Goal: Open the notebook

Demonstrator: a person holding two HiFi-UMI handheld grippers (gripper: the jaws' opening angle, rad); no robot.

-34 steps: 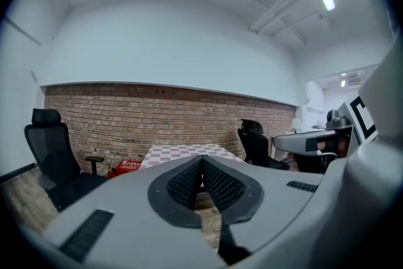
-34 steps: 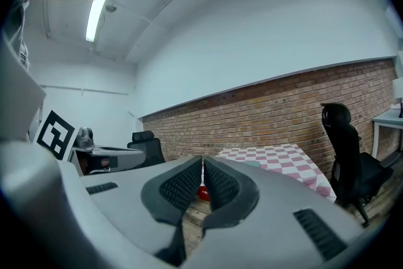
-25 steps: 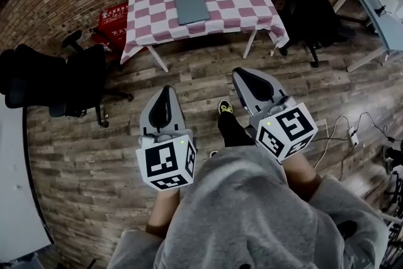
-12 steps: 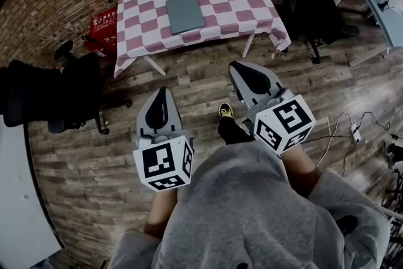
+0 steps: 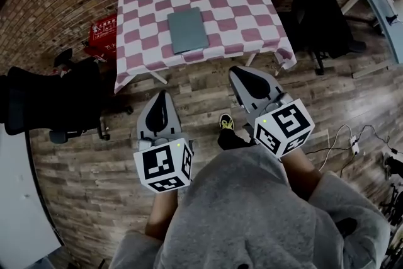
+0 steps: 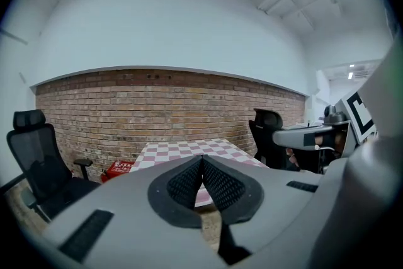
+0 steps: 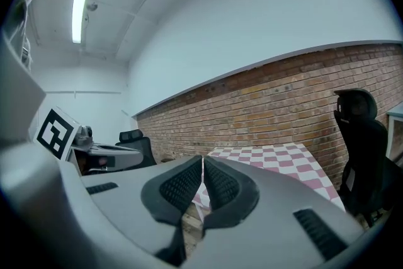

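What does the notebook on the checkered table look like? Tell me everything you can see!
The notebook is a thin, plain grey rectangle with a smooth-looking cover and no markings that can be made out. It is closed. It lies flat on the pink-and-white checked tablecloth, around the middle and nearer the front edge, turned slightly askew. Only the cloth touches it, and nothing rests on top.

Grey sweatshirt (image 5: 252,211), grey left claw (image 5: 164,94) and right claw (image 5: 237,72), black-and-white marker cubes (image 5: 165,165).
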